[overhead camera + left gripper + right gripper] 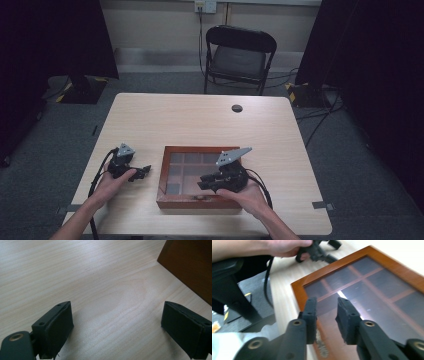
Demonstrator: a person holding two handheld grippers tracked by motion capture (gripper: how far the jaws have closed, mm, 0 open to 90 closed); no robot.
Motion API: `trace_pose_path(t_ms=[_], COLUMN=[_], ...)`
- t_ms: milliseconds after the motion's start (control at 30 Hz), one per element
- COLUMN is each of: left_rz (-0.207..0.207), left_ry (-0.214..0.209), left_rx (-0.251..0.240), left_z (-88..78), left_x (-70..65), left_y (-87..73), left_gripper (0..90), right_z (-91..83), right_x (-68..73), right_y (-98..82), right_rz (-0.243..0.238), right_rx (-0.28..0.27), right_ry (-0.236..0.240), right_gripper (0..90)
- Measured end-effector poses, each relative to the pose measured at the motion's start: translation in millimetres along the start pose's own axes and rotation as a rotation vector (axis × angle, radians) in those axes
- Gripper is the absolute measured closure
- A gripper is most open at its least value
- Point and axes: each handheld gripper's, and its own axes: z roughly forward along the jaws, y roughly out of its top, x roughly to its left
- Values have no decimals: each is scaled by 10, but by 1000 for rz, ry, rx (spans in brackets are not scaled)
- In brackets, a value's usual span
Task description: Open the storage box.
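Hovering above the near edge of the glass-lidded wooden box, the right claw is held nearly closed, empty, probably to reach its latch. The left claw is released over bare worktop, left of the box.

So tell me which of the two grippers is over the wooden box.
The right gripper: its jaws hang above the wooden box's glass lid. The left gripper sits beside the box, over bare table.

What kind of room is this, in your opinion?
Probably a lab or office room set up for recording. A plain wooden table stands on grey carpet, black curtains hang at both sides, and cables run across the floor near a folding chair.
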Motion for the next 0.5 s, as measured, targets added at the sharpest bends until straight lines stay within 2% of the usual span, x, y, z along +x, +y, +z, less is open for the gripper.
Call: trace_pose_path(t_ms=[300,500], left_rz=[0,0], left_ry=[2,2], left_rx=[0,0], left_z=[-1,0], left_x=[0,0], left_y=[0,0], left_gripper=[97,98], right_z=[173,217], right_x=[34,26], right_y=[-102,-145], right_rz=[-23,-29], right_rx=[74,100], right_ry=[38,55], right_gripper=[790,798])
